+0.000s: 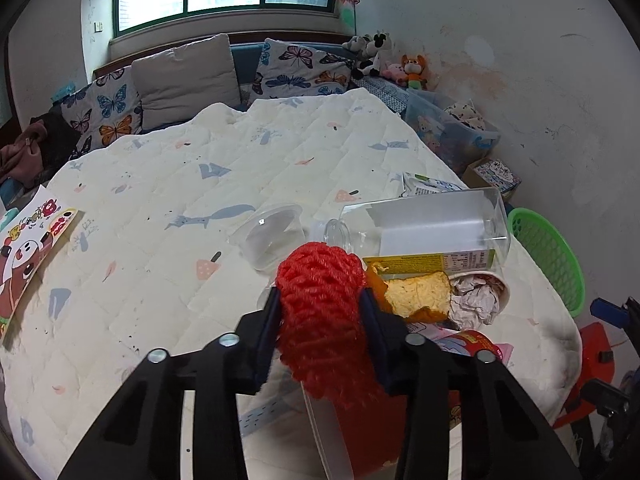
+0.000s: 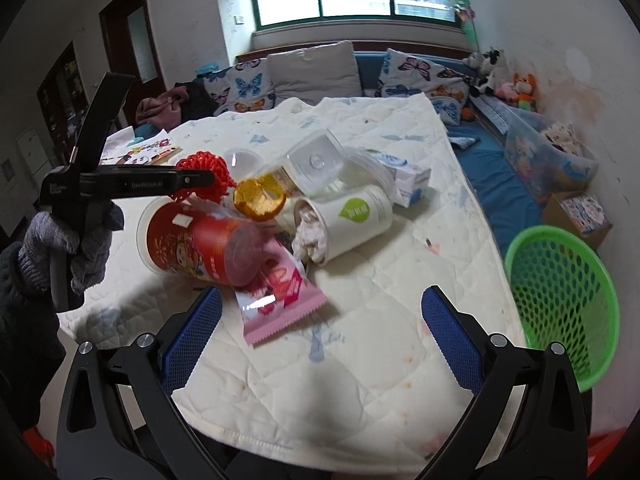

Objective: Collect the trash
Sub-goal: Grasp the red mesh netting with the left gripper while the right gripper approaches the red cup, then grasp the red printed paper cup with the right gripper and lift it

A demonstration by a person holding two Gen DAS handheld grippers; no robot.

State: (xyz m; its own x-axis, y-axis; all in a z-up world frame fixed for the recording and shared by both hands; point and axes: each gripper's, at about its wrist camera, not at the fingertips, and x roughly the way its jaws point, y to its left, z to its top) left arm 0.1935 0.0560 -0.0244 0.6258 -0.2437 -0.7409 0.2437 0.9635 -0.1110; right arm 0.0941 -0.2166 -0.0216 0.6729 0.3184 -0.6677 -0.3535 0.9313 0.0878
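Note:
My left gripper (image 1: pixel 322 300) is shut on a red foam fruit net (image 1: pixel 320 312), held above the trash pile; it also shows in the right wrist view (image 2: pixel 204 180). On the quilted table lie an orange peel (image 1: pixel 416 296), a white paper cup stuffed with tissue (image 2: pixel 344 220), a red cup (image 2: pixel 200 248), a pink wrapper (image 2: pixel 280 304), a clear square jar (image 1: pixel 432 224) and a small clear tub (image 1: pixel 272 236). My right gripper (image 2: pixel 320 320) is open and empty, just in front of the pink wrapper. A green mesh basket (image 2: pixel 560 304) stands off the table's right edge.
A small carton (image 2: pixel 404 176) lies behind the cups. A cartoon paper sheet (image 1: pixel 32 248) lies at the table's left side. A sofa with butterfly cushions (image 1: pixel 296 68) is behind the table. A clear storage bin (image 1: pixel 452 132) and a box (image 1: pixel 496 176) sit on the right.

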